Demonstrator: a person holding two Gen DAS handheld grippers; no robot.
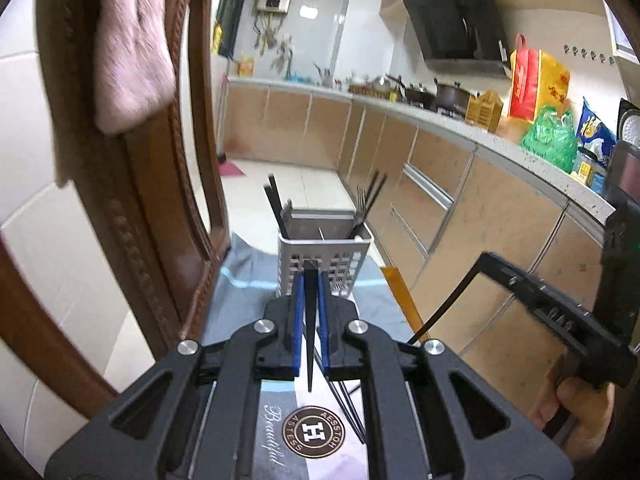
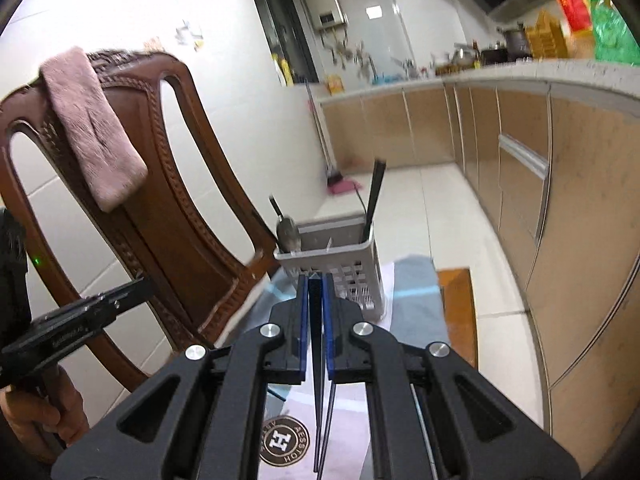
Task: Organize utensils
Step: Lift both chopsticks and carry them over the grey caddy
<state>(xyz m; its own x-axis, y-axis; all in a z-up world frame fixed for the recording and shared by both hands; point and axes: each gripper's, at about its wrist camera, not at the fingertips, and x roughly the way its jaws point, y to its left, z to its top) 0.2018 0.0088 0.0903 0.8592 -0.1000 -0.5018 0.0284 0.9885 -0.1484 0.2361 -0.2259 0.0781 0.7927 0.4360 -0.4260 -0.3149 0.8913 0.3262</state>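
A white slotted utensil caddy (image 1: 322, 258) stands at the far end of a cloth-covered table; it also shows in the right wrist view (image 2: 340, 264). It holds black chopsticks (image 1: 276, 208), a fork (image 1: 360, 208), a spoon (image 2: 288, 234) and a dark handle (image 2: 374, 196). My left gripper (image 1: 310, 276) is shut on a black chopstick (image 1: 310, 332), just before the caddy. My right gripper (image 2: 315, 280) is shut on a black chopstick (image 2: 318, 360), also just before the caddy. More chopsticks (image 1: 344, 400) lie on the cloth under the left gripper.
A carved wooden chair (image 1: 132, 200) with a pink towel (image 1: 128, 44) stands left of the table; it also shows in the right wrist view (image 2: 132, 184). Kitchen cabinets and a cluttered counter (image 1: 460, 132) run along the right. The other gripper body (image 1: 560, 320) is at right.
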